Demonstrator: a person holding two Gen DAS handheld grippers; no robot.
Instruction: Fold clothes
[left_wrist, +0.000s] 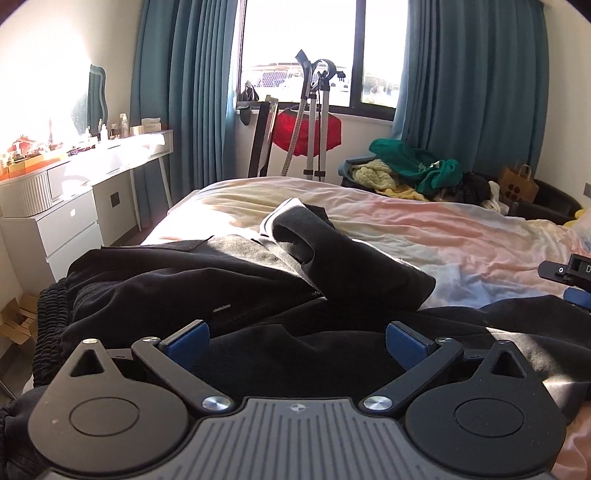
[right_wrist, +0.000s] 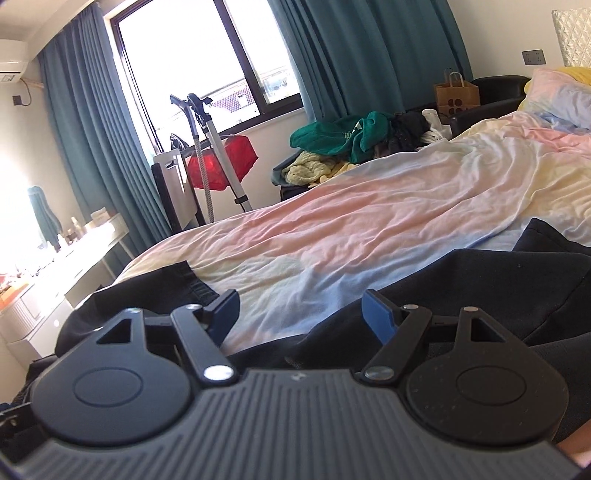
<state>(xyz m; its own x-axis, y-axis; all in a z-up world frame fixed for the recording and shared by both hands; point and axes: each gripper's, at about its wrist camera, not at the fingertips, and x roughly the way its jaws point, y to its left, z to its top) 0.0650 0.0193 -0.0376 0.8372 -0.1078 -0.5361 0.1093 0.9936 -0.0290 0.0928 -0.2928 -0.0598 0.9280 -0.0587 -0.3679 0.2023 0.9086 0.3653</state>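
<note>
- Left wrist view showed the black garment spread rumpled over the near side of the bed, its ribbed elastic edge hanging at the far left and one bunched flap thrown across the middle.
- The left claw stood with its blue pads wide apart, gripping nothing, low over the dark cloth.
- At the right edge of that view, part of the right claw showed over the sheet.
- In the right wrist view, the right claw was likewise spread and empty, with the garment's hem just left of it and more black fabric below and to its right.
- As a judgement, folding had barely begun: no neat crease or flat panel was visible, so smoothing and every proper fold seemed left to do.
- A heap of other clothes lay unfolded beyond the bed.
- Small pale lettering on the garment was too tiny to read; a lone "D" marked the right claw's body.
</note>
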